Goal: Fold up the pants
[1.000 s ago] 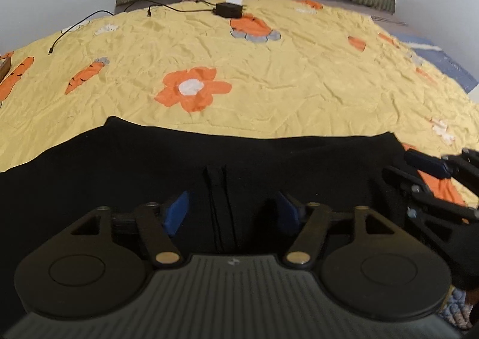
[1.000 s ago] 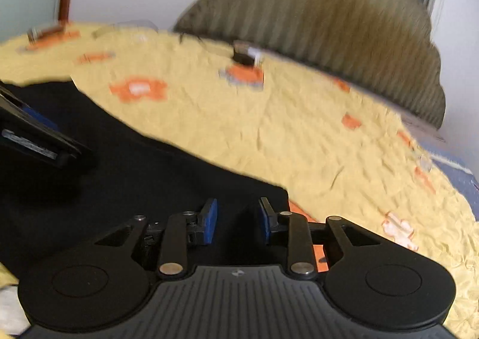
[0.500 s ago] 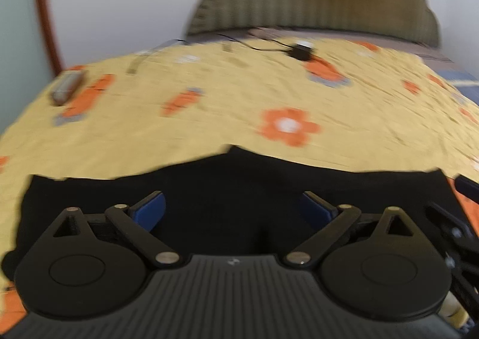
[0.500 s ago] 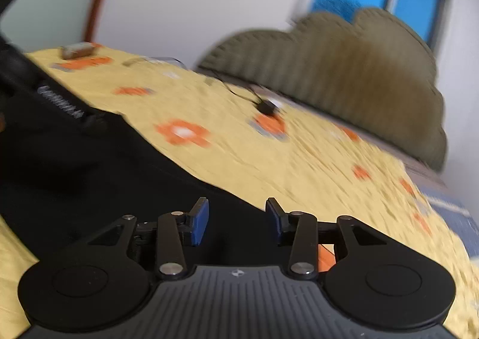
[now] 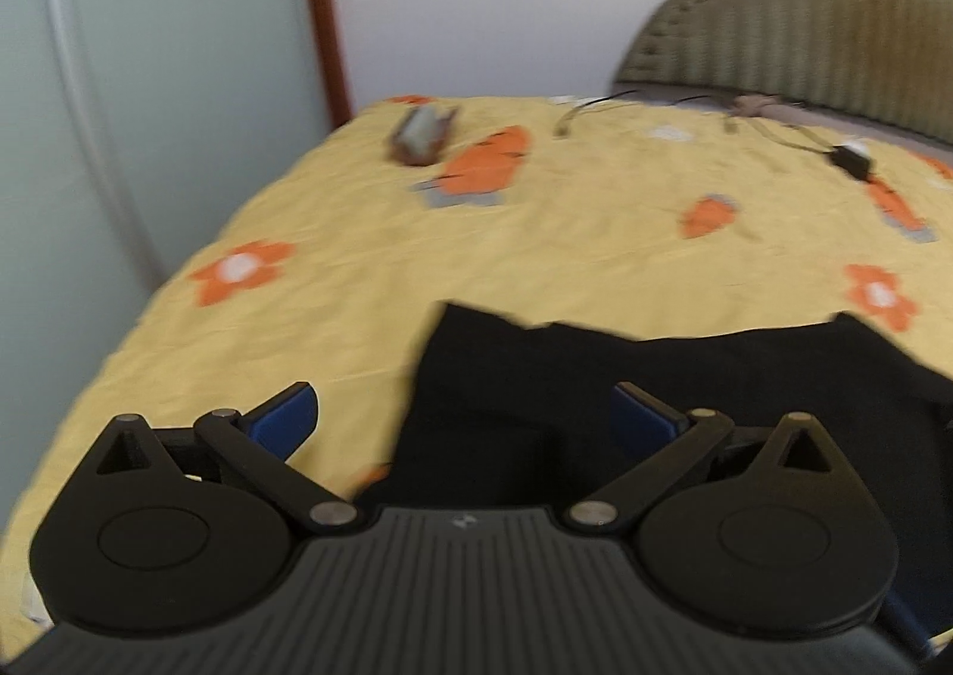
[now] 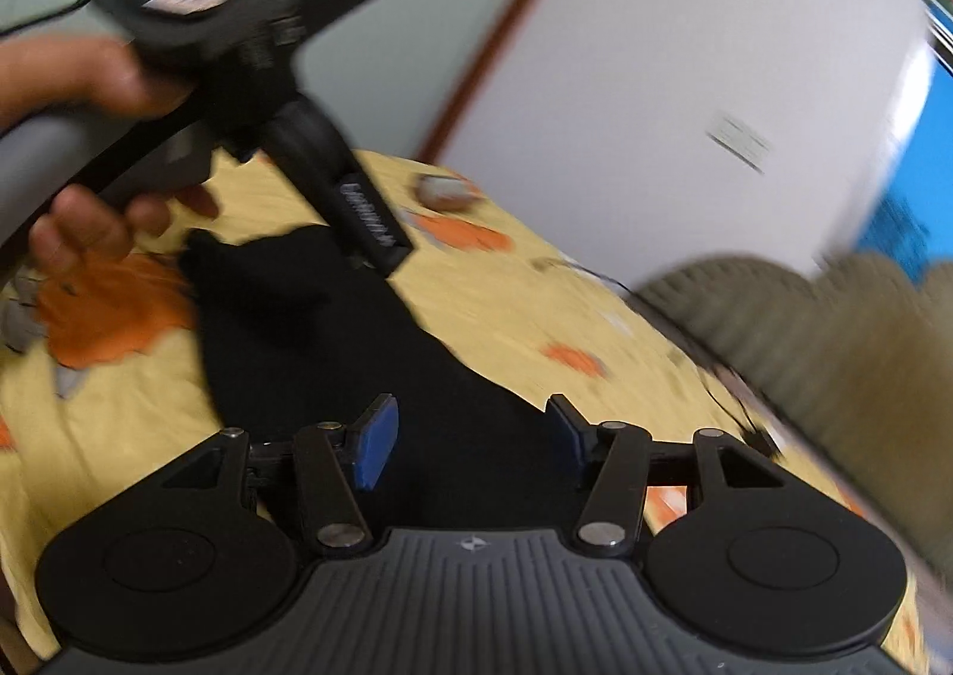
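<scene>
The black pants [image 5: 625,377] lie flat on a yellow bedsheet [image 5: 536,234] with orange flowers and carrots. My left gripper [image 5: 464,416] is open and empty, hovering over the pants' left end, whose edge lies between its blue pads. My right gripper [image 6: 467,436] is open and empty above the pants [image 6: 333,341]. The right wrist view also shows the left gripper's body [image 6: 256,19] held in a hand, over the pants' far end. Both views are blurred.
A small grey-brown object [image 5: 420,136] lies near the bed's far left corner. A black cable with an adapter [image 5: 849,159] lies near the green headboard [image 5: 822,19]. A pale door [image 5: 149,79] and a white wall stand left of the bed.
Both grippers have swung left along the pants. The left jaws opened wider and now straddle the pants' left edge. The right jaws have opened further too.
</scene>
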